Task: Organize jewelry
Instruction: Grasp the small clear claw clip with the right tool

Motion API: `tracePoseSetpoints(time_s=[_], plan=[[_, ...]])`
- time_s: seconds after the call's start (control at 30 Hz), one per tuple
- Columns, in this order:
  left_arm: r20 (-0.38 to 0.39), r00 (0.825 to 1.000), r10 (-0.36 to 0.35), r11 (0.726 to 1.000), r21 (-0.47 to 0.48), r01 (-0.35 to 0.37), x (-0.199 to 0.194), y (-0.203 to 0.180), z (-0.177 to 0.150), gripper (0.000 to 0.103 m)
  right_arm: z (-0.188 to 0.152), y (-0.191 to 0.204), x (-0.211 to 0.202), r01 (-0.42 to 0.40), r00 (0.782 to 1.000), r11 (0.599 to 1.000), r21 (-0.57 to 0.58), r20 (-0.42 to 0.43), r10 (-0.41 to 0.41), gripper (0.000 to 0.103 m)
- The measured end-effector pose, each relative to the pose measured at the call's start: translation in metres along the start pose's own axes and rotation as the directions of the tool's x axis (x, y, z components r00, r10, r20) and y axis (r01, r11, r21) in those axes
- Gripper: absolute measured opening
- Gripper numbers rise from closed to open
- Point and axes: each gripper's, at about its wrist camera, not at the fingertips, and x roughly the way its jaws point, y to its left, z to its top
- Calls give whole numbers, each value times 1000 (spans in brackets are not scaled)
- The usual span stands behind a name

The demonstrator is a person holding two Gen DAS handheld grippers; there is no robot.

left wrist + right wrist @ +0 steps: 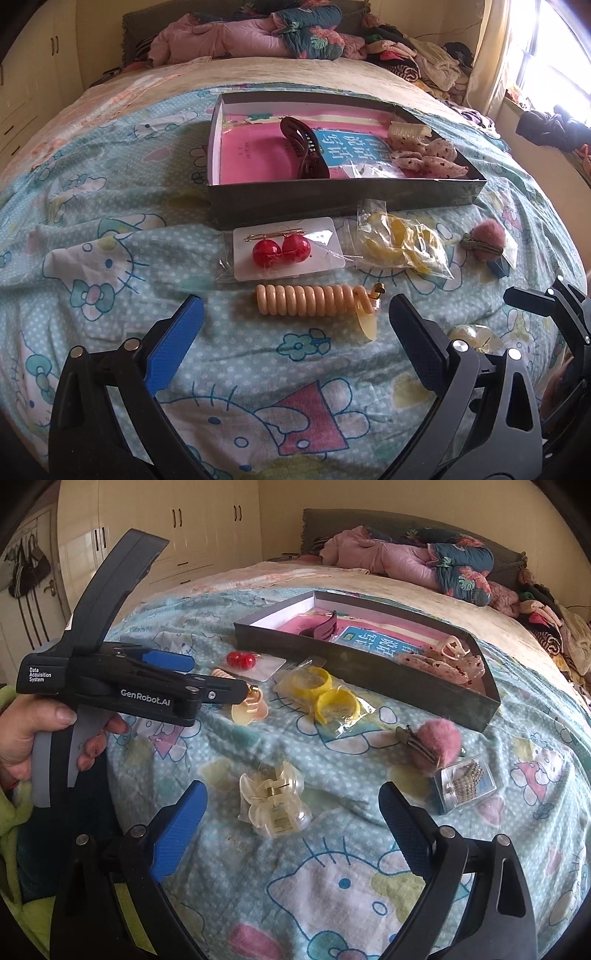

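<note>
The jewelry lies spread on a Hello Kitty bedsheet (110,236). At frame centre of the left wrist view sits one dark shallow box (332,195), holding one brown hair claw (301,147), one cream clip (408,131) and a spotted pink bow (424,155). Just below the box lie one card with two red balls (282,249), one bag of yellow rings (402,240) and one pink pompom clip (484,236); lower still, one coiled peach hair tie (314,299).

In the right wrist view, one clear claw clip (273,801) lies at lower centre and one small clear case (465,781) at right.

The left gripper (295,328) and right gripper (291,808) both stand spread wide, holding nothing. Folded quilts (258,37) fill the top of the frame, a window (546,55) upper right, and wardrobes (184,535) upper left in the right wrist view.
</note>
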Motion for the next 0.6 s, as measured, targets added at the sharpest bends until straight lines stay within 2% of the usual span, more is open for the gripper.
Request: tracePoseSetpoints(time_s=[0.07, 0.17, 0.37, 0.43, 0.5, 0.57, 0.6], plan=[[-11, 1000, 2, 1000, 7, -2, 5, -2, 0, 92, -1, 2, 4, -6, 1000, 1000, -12, -3, 6, 90], [-20, 1000, -3, 1000, 8, 3, 11, -3, 1, 92, -1, 3, 12, -19, 1000, 1000, -19, -18, 18, 83], [-24, 1000, -4, 1000, 1, 4, 20, -1, 5, 92, -3, 3, 24, -31, 999, 999, -21, -36, 30, 63], [-24, 1000, -8, 1000, -5, 8, 22, 0, 5, 92, -4, 4, 25, -37, 999, 999, -26, -32, 36, 48], [-27, 1000, -6, 1000, -6, 6, 23, 0, 5, 92, -4, 4, 26, -46, 998, 999, -27, -36, 45, 39], [-27, 1000, 0, 1000, 1, 0, 23, -1, 4, 91, -5, 3, 25, -52, 998, 998, -25, -36, 51, 39], [-27, 1000, 2, 1000, 4, -2, 23, -2, 4, 87, -5, 3, 25, -53, 998, 998, -26, -37, 52, 39]])
